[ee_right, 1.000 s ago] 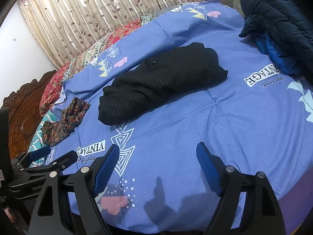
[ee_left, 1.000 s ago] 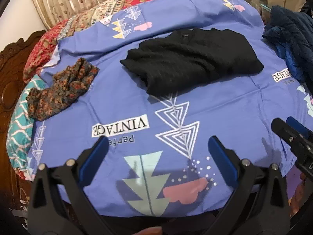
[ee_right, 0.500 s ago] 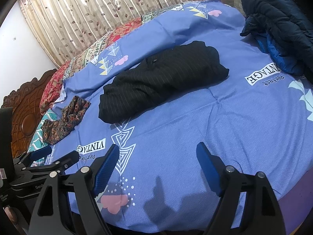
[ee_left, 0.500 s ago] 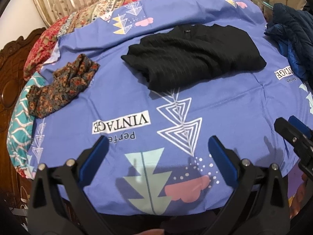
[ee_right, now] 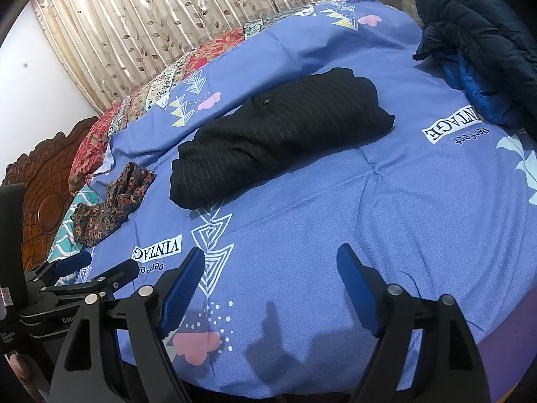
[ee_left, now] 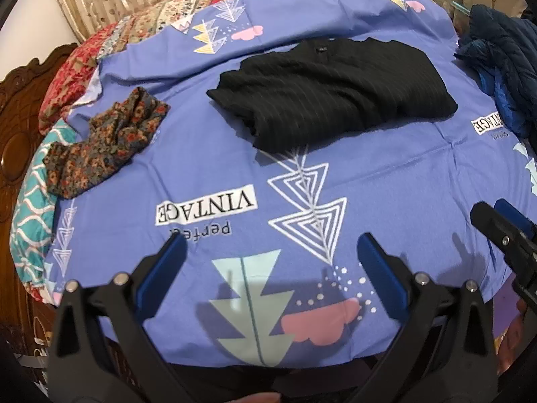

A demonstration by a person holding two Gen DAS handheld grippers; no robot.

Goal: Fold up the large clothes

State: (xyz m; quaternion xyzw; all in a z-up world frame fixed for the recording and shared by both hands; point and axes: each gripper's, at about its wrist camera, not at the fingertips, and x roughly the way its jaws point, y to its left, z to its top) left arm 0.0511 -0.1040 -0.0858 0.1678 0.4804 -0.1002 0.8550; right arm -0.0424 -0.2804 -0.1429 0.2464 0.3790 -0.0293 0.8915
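folded black striped garment lying mid-bed on the blue printed bedsheet, past the "vintage" lettering and the white triangle print. wide bare stretch of sheet between garment and near bed edge, with only gripper shadows on it. left of the garment, well apart: crumpled floral cloth near the sheet's left edge, beside the carved wooden headboard. right of the garment: heaped dark blue jacket, cut off by the frame. beyond the garment: patterned quilt strip and leaf-print curtain. left gripper hovering near the bed's near edge, jaws spread wide, holding nothing. right gripper likewise, jaws wide apart, empty. garment's underside folds hidden.
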